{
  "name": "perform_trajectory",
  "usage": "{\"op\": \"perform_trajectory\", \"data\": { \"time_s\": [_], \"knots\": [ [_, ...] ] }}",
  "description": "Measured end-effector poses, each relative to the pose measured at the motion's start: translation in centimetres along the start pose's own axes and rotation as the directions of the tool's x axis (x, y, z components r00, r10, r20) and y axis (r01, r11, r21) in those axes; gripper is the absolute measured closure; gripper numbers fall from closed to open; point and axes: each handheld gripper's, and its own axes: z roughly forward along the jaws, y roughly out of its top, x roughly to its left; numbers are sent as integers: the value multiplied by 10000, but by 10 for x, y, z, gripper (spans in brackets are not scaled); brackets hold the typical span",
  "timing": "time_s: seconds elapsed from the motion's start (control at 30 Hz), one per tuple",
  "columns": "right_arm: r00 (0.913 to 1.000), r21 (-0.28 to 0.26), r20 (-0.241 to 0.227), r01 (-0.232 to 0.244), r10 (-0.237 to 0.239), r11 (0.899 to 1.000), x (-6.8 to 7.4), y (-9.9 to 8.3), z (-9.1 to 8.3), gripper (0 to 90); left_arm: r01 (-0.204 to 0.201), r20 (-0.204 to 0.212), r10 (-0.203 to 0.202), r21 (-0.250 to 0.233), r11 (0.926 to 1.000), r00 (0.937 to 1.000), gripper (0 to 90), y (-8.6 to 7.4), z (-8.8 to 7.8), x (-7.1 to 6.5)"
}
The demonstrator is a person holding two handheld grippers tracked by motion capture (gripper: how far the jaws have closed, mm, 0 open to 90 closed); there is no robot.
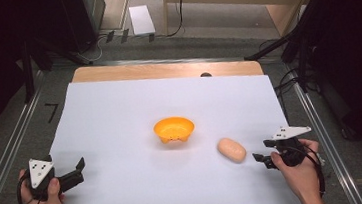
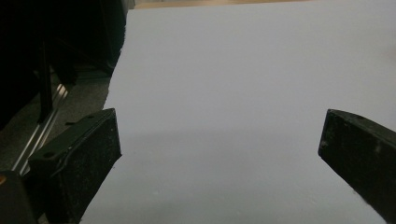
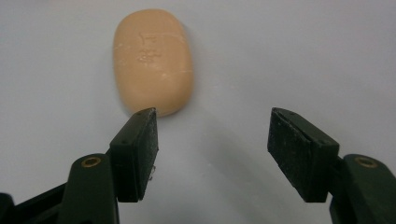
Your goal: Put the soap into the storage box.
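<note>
A smooth, matte white sheet (image 1: 122,138) covers most of the pale wooden bench (image 1: 166,69). On it lies a peach-coloured bar of soap (image 3: 153,60), an oblong with rounded corners and a waxy surface carrying a faint embossed mark and light scuffs. An orange plastic bowl (image 1: 173,129), round and glossy, sits on the sheet beyond and to the left of the soap.

The right hand-held gripper (image 3: 212,154) stands wide open, its two black jaws faced with rough, grainy pads, holding nothing. The soap lies just ahead of it, off toward its left jaw, whose tip sits at the soap's near end in the right gripper view; whether they touch cannot be told.

The left hand-held gripper (image 2: 219,158) is likewise spread wide and empty, its jaws over bare sheet at the sheet's left edge, well apart from bowl and soap.
</note>
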Motion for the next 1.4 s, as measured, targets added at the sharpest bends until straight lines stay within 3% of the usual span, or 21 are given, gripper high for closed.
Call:
{"op": "perform_trajectory", "data": {
  "time_s": [0.3, 0.67, 1.03, 1.4],
  "knots": [
    [9979, 401, -562, 347, -325, 9986, 12, 20, 11, 316, 41, 62, -41, -9, 10000, 10000, 0, 0, 0, 1],
    [9947, 953, -990, 375, -280, 9947, 26, 40, 34, 265, 30, 110, -29, -95, 10000, 9999, 0, 0, -1, 1],
    [9953, 1394, -935, 390, -260, 9895, 31, 48, 51, 256, -13, 132, 14, -69, 10000, 9999, 0, 0, -1, 1],
    [9962, 2175, -654, 713, -584, 9735, 33, 56, 70, 318, -6, 129, 7, -76, 10000, 9999, 0, 0, -1, 1]
  ]
}}
